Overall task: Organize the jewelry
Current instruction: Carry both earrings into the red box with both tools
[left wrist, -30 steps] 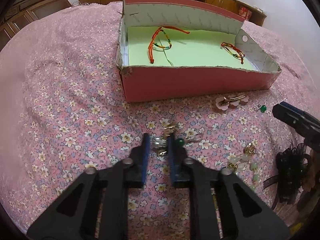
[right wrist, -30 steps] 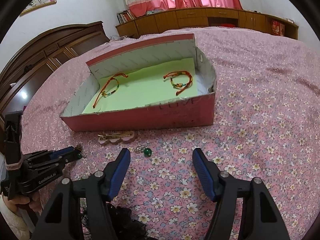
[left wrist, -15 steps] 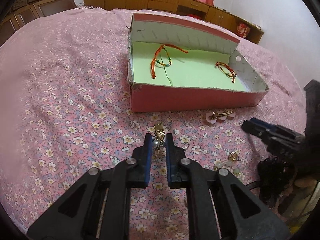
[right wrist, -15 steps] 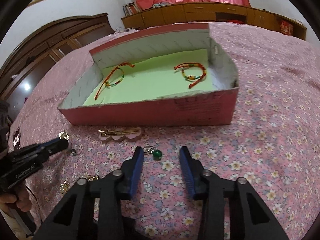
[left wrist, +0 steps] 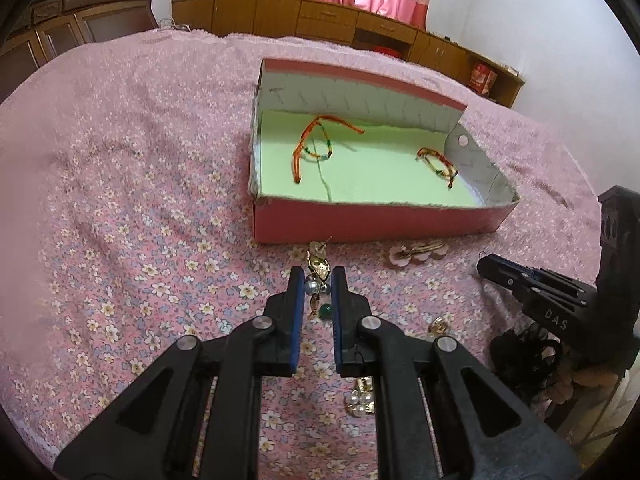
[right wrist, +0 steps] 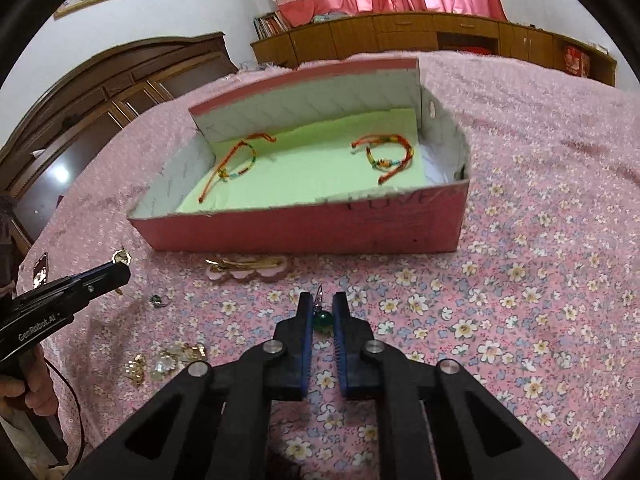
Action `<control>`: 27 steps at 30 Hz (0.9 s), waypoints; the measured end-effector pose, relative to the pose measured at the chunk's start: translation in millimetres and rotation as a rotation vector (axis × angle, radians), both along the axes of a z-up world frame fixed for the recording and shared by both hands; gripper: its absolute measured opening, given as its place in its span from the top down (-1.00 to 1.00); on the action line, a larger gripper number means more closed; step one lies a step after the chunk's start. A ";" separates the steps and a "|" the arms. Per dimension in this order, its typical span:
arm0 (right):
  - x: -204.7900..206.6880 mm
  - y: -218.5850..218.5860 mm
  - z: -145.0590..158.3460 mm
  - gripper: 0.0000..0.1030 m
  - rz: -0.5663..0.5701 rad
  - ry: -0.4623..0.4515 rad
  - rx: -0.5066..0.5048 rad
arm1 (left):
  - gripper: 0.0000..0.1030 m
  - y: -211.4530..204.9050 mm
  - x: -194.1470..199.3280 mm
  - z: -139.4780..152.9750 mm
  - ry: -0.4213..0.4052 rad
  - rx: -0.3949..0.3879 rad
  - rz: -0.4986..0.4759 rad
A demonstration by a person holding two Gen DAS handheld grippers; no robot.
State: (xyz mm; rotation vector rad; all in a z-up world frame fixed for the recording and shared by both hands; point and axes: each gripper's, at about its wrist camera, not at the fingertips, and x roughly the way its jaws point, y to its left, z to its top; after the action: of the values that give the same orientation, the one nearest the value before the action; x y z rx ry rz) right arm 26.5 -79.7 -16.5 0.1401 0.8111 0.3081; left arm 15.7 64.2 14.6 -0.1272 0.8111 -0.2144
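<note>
We grip a gold-and-pearl earring (left wrist: pixel 318 278) in our left gripper (left wrist: pixel 316 280), lifted off the floral bedspread (left wrist: pixel 120 240) | our right gripper (right wrist: pixel 322 312) has just been closing, its pads now pinching the green-bead earring (right wrist: pixel 322 320) | pink box (right wrist: pixel 304 232) sits just beyond, two corded bracelets (right wrist: pixel 386 156) inside | pink hair clip (right wrist: pixel 248 270) lies near its front wall.

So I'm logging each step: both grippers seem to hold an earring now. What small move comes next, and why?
Probably lift both toward the box. The left gripper pinches a gold earring; the right gripper, jaws just closed, clamps the green earring. Only two bracelets lie inside.
</note>
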 end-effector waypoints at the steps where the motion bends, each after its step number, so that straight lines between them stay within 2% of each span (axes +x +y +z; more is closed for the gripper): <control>1: -2.5 0.2 3.3 0.78 -0.001 -0.014 -0.002 | 0.91 -0.7 -0.8 2.5 -0.010 -0.003 0.001; 16: -31.1 -5.6 54.5 0.78 -0.047 -0.247 0.012 | 0.91 -7.5 -17.3 38.5 -0.188 -0.021 0.031; 27: -26.4 -8.3 70.7 0.78 -0.074 -0.323 0.007 | 0.91 -16.7 -7.2 49.6 -0.263 -0.004 0.032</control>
State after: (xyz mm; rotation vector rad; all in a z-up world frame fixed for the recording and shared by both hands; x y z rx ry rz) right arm 0.2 -88.0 54.3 0.1223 0.4840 0.2549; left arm 8.5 47.5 64.2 -0.1126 0.5470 -0.1978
